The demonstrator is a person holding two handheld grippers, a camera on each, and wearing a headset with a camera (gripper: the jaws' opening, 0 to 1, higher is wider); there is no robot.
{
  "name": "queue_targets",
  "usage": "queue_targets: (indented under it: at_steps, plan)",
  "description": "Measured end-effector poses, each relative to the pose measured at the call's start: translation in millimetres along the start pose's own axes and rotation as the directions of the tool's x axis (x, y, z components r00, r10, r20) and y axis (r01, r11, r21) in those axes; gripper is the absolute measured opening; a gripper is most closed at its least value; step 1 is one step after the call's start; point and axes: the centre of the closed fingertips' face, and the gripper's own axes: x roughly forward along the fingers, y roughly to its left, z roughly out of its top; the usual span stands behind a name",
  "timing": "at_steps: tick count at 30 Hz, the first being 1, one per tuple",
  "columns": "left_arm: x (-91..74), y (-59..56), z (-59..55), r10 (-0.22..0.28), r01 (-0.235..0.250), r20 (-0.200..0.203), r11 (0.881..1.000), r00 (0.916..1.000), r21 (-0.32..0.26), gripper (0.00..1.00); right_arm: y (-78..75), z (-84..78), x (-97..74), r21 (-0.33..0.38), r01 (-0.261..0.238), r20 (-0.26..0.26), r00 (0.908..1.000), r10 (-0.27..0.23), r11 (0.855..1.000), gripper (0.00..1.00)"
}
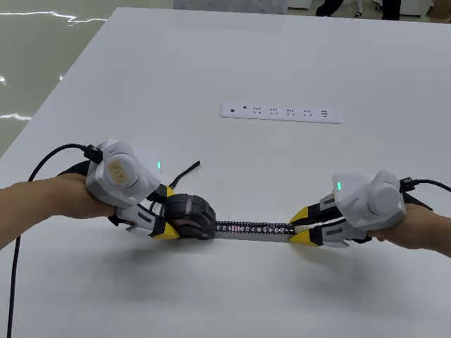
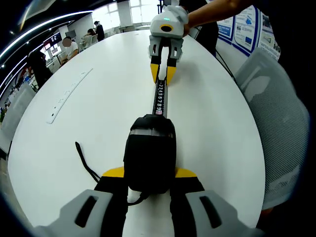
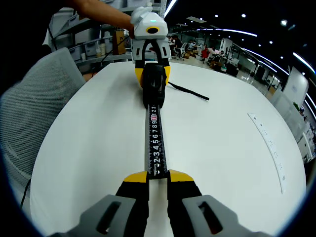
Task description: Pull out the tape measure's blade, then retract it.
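- An open-plan office or lab hall: long ceiling light strips run above distant desks.
- A large white table carries a power strip, with a mesh office chair beside it.
- Posters hang on a wall.

Left gripper clamps the tape measure case. Right gripper, facing it, pinches the blade tip, jaws nearly closed.
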Motion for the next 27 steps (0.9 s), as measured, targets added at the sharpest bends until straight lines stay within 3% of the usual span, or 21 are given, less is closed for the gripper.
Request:
queue_targets:
  at_steps: [27]
  plan:
    - [-0.3, 0.4, -0.6, 0.005, -0.005, -0.002, 1.0, 1.0, -0.006, 0.27, -3.3, -5.7, -4.7, 0.003, 0.009, -0.008, 0.9999, -0.009, 1.0, 0.12]
